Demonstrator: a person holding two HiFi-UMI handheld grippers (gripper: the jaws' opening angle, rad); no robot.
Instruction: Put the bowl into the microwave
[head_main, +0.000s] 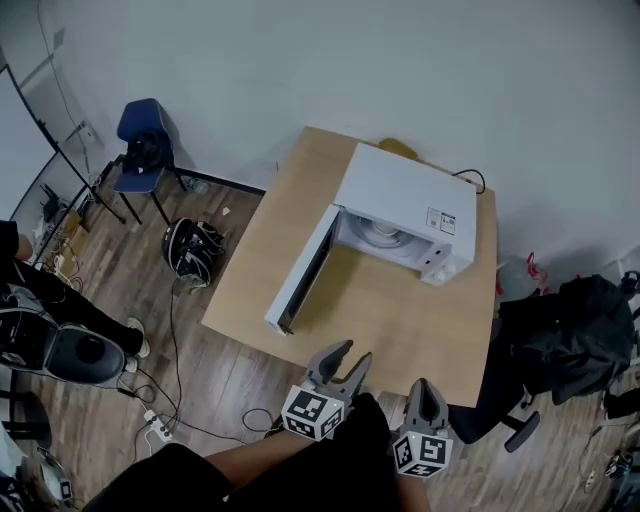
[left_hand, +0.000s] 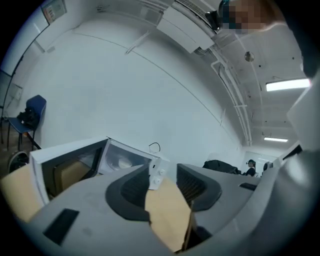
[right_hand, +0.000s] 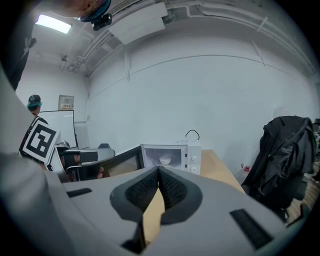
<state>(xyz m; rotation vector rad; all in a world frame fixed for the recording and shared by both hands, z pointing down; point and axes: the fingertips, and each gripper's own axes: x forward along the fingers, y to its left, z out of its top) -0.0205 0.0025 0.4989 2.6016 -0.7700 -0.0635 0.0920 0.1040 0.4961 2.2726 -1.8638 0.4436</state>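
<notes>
A white microwave stands on the wooden table, its door swung wide open to the left. The white bowl sits inside the cavity; it also shows in the left gripper view and the right gripper view. Both grippers hover at the table's near edge, well short of the microwave. My left gripper has a gap between its jaws and nothing in it. My right gripper has its pads together and holds nothing.
A blue chair and a black bag are on the floor at the left, with cables near the table's front. A dark jacket on a chair stands close to the table's right side. The wall runs right behind the microwave.
</notes>
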